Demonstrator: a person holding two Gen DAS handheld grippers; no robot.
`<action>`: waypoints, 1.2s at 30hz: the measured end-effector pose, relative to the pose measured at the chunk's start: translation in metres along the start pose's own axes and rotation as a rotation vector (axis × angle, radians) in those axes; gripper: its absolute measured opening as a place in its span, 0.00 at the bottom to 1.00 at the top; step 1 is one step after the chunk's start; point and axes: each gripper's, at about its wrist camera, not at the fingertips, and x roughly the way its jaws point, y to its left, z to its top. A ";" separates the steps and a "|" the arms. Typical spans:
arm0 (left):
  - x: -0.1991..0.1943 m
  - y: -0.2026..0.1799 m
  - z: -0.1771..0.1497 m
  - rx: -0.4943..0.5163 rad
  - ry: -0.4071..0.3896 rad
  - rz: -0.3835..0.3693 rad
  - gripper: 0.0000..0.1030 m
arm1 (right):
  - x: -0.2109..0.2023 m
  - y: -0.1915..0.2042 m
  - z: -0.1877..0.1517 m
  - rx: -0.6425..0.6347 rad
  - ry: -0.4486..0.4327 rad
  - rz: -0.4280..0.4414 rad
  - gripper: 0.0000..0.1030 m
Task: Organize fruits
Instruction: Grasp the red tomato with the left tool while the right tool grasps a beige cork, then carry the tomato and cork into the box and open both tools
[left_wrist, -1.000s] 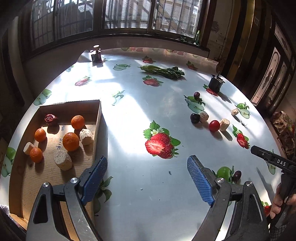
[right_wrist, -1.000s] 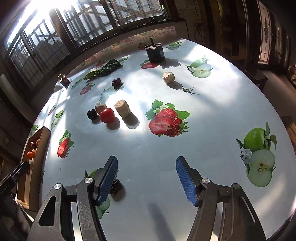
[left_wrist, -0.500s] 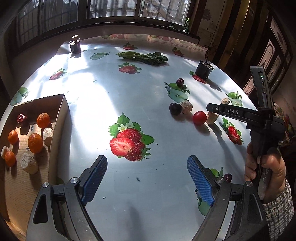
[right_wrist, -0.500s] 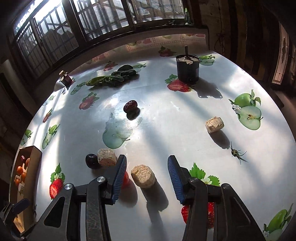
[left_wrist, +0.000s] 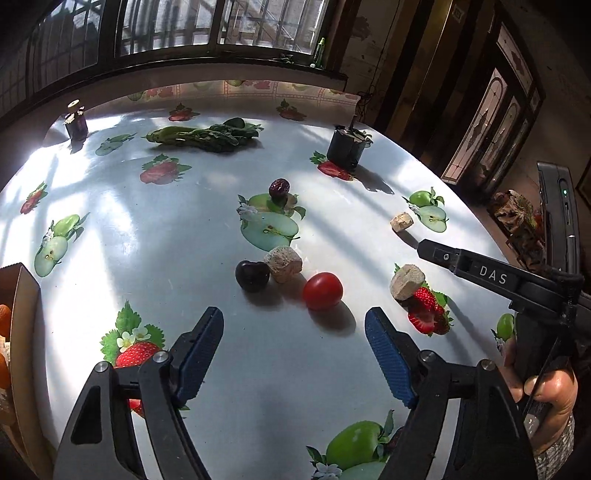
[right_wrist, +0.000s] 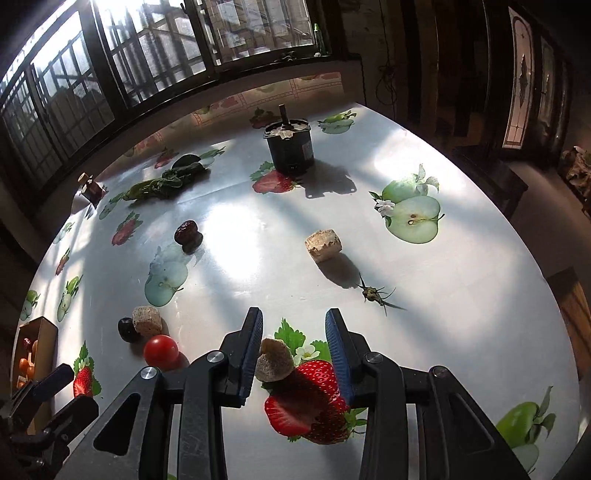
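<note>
My left gripper (left_wrist: 293, 332) is open and empty, low over the table, just short of a red tomato (left_wrist: 322, 290), a dark plum (left_wrist: 252, 276) and a beige fruit chunk (left_wrist: 283, 264). My right gripper (right_wrist: 294, 332) is open with its jaws on either side of another beige chunk (right_wrist: 273, 360), which lies against the left pad; it also shows in the left wrist view (left_wrist: 406, 281). A dark red date (right_wrist: 185, 232) and a third chunk (right_wrist: 323, 244) lie farther back. The cardboard box (right_wrist: 38, 345) with oranges is at far left.
A black can (right_wrist: 290, 151) stands at the back, with leafy greens (left_wrist: 207, 134) and a small dark bottle (left_wrist: 77, 122) near the window. A fruit stem (right_wrist: 373, 293) lies right of my right gripper. The tablecloth has printed fruit.
Both grippers moved forward and right, away from the box. The right gripper came down around the beige chunk and its jaws narrowed. The left gripper now faces the tomato.
</note>
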 end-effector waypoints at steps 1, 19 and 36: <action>0.007 -0.005 0.003 0.019 0.001 -0.007 0.70 | 0.000 -0.001 -0.001 0.003 -0.001 0.023 0.37; 0.062 -0.011 0.008 0.041 0.046 -0.078 0.34 | 0.016 0.008 -0.014 -0.031 0.029 0.109 0.37; 0.050 0.008 0.004 -0.023 0.021 -0.063 0.29 | 0.024 0.025 -0.028 -0.140 0.038 0.000 0.28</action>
